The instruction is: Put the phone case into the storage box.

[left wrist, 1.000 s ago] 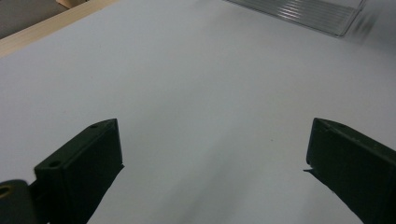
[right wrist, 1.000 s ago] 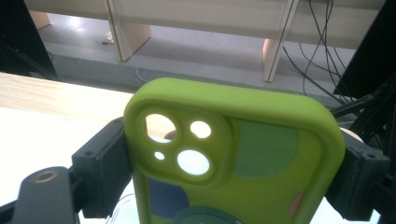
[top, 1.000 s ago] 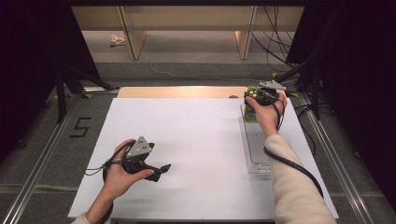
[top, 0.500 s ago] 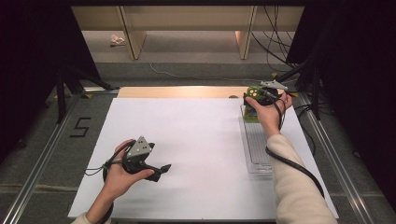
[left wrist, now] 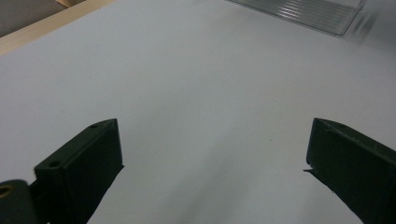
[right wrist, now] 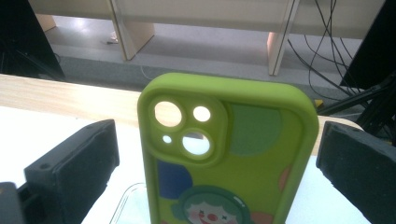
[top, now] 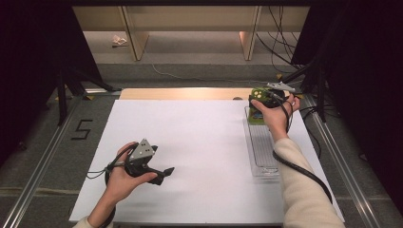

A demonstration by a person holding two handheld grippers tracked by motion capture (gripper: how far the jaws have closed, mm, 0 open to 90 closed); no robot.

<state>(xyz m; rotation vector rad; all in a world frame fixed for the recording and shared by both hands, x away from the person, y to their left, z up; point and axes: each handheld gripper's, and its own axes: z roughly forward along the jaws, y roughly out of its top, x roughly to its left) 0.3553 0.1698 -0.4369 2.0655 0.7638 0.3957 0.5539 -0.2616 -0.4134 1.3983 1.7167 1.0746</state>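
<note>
While the person's left hand (top: 124,176) rests near the front left of the white table (top: 199,142), the left gripper (top: 161,173) lies low over the bare surface, well apart from everything else. Seen from the left gripper view, its two black jaws stand wide apart with nothing between them, and the clear tray's (left wrist: 299,11) ribbed edge shows at the far top. At the far right of the table, the right hand (top: 273,111) holds the right gripper (top: 256,102) over the far end of the clear tray (top: 262,152), a long narrow container lying lengthwise along the table's right side. Seen from the right gripper view, the green phone case (right wrist: 226,154) stands upright between the jaws, its camera cut-outs at the top and a cartoon clown face lower down. Both jaws stand clear of the case's edges, a gap showing on each side; they have just been opening, with the case between them. Its lower end sits at the tray (right wrist: 128,203). Beyond the table runs a wooden strip (top: 185,93).
</note>
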